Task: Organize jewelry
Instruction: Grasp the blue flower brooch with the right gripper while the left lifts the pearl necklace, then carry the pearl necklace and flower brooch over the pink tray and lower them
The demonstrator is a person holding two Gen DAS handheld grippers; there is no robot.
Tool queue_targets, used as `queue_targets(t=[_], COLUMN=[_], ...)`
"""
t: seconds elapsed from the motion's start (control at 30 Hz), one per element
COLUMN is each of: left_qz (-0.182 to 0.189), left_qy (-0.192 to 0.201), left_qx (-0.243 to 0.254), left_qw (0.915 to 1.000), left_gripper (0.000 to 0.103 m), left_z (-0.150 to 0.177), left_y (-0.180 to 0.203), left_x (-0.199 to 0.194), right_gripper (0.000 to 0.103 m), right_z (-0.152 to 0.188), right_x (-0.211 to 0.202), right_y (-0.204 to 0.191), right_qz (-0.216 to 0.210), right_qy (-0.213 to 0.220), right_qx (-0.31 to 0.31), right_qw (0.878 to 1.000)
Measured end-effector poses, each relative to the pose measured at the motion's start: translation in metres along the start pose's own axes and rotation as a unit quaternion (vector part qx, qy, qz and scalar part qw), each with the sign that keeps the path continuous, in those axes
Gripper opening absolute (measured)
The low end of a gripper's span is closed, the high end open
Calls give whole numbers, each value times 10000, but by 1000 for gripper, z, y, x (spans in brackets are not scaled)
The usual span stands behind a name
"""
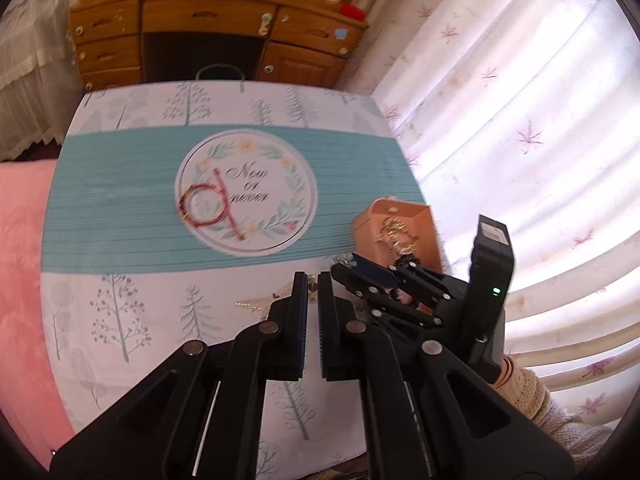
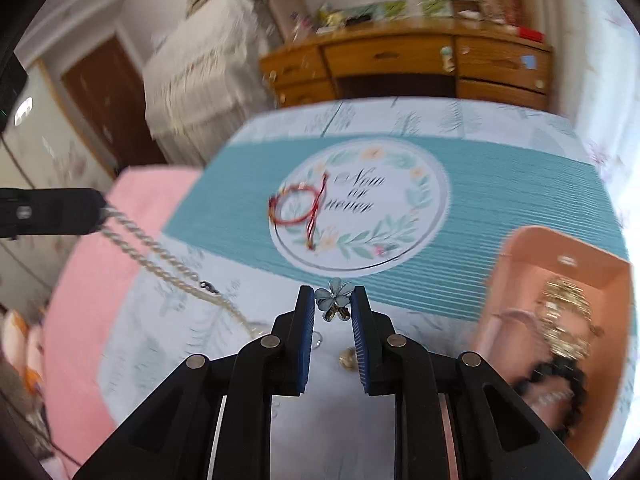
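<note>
Trouble is most likely at the two grips. The right gripper [image 2: 333,304] has a small blue flower charm [image 2: 334,299] between its fingertips, jaws narrowed around it; whether the pads truly press it I cannot tell, and a piece that small could, I judge, slip out on the way to the orange box [image 2: 520,248] beside it. The left gripper [image 2: 100,210] is clamped on a pale twisted necklace [image 2: 160,256], which hangs down to the printed tabletop [image 2: 500,184]; its trailing end could snag the small ring and gold bits lying near the right fingers. A red cord bracelet [image 2: 296,206] lies on the round motif, well apart from both. The right wrist view alone shows the necklace in the left jaws and the box's contents clearly; the left wrist view shows only its own nearly shut jaws with the chain hidden, plus a knitted sleeve [image 1: 528,392] behind the right tool.
</note>
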State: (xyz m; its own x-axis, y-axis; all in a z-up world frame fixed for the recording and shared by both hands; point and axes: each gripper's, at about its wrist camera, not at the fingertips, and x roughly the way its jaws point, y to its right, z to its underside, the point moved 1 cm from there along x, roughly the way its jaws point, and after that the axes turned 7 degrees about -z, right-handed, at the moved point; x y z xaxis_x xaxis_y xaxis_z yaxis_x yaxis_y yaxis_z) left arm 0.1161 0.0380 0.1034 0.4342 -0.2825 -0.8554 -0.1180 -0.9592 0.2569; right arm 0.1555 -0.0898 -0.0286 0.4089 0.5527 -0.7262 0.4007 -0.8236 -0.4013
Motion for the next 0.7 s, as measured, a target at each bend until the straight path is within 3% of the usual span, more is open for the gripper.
queue_targets(t=[0.2, 0.4, 0.53, 0.7], left_qz=[317, 671, 815, 828], left_qy=[316, 702, 807, 644], left_qx=[373, 760, 966, 1108], left_qw=[9983, 9924, 9887, 9883], left_gripper=[2, 2, 2, 2], left_z=[-25, -50, -57, -54], left_y=[57, 120, 153, 183], left_x=[-26, -55, -62, -39], right_gripper=[18, 18, 18, 18], right_z=[4, 17, 28, 43], right_x=[-82, -144, -167, -175], right_y=[34, 69, 90, 111], right_qz=[54, 374, 545, 641], right_qy=[673, 1163, 1297, 1270], right_qx=[473, 848, 1108, 1343], right_qw=[9966, 9889, 9838, 9807])
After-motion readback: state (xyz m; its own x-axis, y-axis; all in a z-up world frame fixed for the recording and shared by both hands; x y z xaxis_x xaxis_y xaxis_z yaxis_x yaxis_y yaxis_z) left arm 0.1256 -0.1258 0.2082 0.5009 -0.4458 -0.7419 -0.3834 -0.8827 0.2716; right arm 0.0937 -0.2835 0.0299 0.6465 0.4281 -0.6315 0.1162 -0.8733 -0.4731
